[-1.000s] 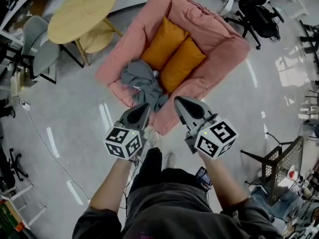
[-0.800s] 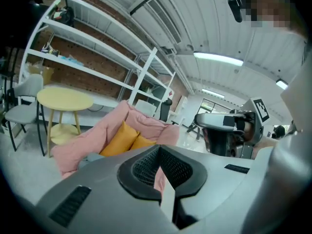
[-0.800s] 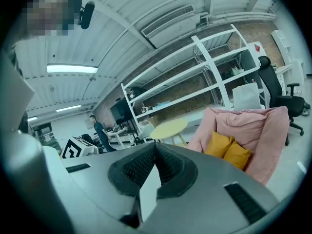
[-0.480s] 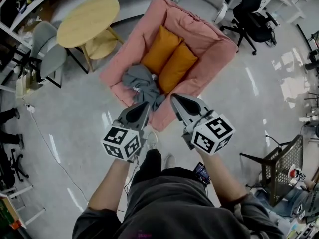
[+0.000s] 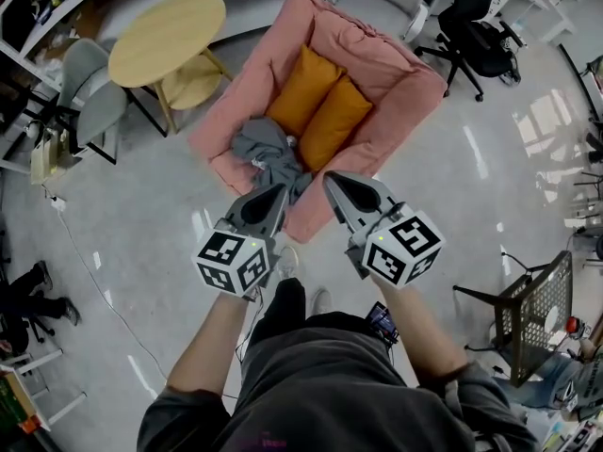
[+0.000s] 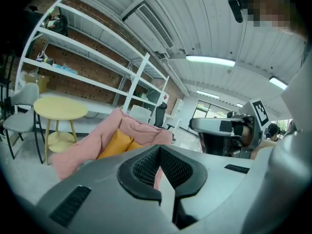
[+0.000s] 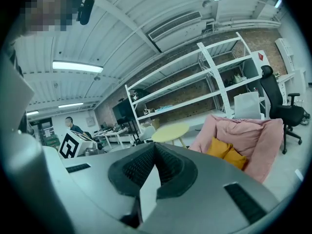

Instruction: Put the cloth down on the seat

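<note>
A crumpled grey cloth (image 5: 267, 151) lies on the front left of the pink sofa's seat (image 5: 377, 83), beside two orange cushions (image 5: 320, 106). My left gripper (image 5: 276, 189) is held just short of the cloth, shut with nothing in it. My right gripper (image 5: 332, 179) is level with it over the sofa's front edge, also shut and empty. In the left gripper view the jaws (image 6: 160, 150) meet, and the sofa (image 6: 122, 128) shows beyond them; the cloth is hidden there. In the right gripper view the jaws (image 7: 155, 147) are pressed together, with the sofa (image 7: 246, 130) off to the right.
A round yellow table (image 5: 165, 36) and grey chairs (image 5: 85, 92) stand left of the sofa. A black office chair (image 5: 480, 22) stands behind it at the right. A wire-frame chair (image 5: 532, 309) stands at the right, and a cable (image 5: 89, 281) runs along the floor at the left.
Both grippers have edged a little forward towards the sofa and stay shut. The cloth lies where it was on the seat.
</note>
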Available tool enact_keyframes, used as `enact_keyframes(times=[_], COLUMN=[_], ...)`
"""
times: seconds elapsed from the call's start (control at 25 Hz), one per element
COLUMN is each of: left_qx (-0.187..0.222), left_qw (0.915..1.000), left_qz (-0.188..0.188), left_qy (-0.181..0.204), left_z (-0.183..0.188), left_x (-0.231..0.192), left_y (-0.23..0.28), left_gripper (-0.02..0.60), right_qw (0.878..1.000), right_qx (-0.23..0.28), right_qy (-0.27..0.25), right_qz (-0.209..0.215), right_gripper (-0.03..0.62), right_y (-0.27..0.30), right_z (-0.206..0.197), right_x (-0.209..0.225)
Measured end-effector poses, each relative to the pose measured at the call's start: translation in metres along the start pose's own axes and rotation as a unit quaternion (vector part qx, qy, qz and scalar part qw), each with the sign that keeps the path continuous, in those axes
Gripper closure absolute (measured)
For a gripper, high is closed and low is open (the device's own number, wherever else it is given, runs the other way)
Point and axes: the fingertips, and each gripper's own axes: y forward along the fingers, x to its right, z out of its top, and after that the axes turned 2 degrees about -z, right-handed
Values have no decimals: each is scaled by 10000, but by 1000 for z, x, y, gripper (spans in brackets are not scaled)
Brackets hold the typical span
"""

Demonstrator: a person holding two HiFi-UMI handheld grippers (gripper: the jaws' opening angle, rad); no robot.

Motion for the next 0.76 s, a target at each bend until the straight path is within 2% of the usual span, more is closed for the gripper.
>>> enact_keyframes(times=[0.76], left_qx=[-81], left_qw=[9999], left_qz=[-52], left_qy=[-79], left_z=[-4], left_x=[-7], left_y=[4], left_gripper=[572], right_qw=[9999], right_qx=[-57], right_qy=[-36], right_qz=[-145], right_gripper=[579], right_y=[1], right_z=[-2], right_x=[4])
